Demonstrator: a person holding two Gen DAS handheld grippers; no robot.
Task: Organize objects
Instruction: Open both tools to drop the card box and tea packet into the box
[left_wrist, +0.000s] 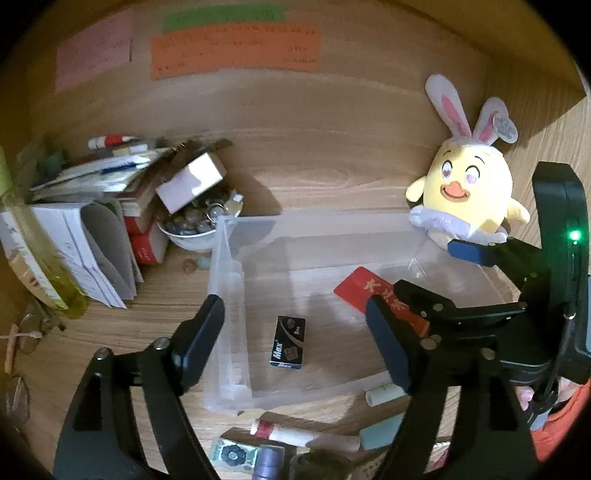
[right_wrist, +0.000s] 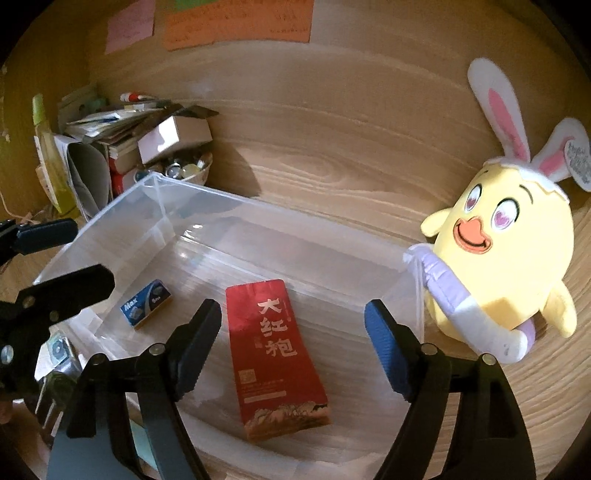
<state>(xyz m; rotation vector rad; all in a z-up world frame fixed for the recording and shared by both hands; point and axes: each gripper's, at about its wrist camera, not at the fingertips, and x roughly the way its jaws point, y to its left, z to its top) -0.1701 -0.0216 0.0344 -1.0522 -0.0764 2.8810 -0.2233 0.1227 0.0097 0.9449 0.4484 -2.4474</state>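
A clear plastic bin (left_wrist: 225, 266) (right_wrist: 258, 206) stands on the wooden desk. On its floor lie a small dark blue "Max" staple box (left_wrist: 289, 341) (right_wrist: 146, 303) and a red tea packet (right_wrist: 277, 354) (left_wrist: 364, 286). My left gripper (left_wrist: 293, 304) (right_wrist: 88, 254) hangs open above the staple box, nothing between its fingers. My right gripper (right_wrist: 292, 306) (left_wrist: 432, 271) hangs open over the red packet, its pads clear of it. In the left wrist view the right gripper hides part of the packet.
A yellow plush chick with rabbit ears (left_wrist: 465, 192) (right_wrist: 506, 258) leans at the bin's right corner. Books and papers (left_wrist: 92, 221), a bowl of small items (left_wrist: 199, 225) and a white box (left_wrist: 190, 181) crowd the left. A glue stick (left_wrist: 291, 434) and small blocks lie before the bin.
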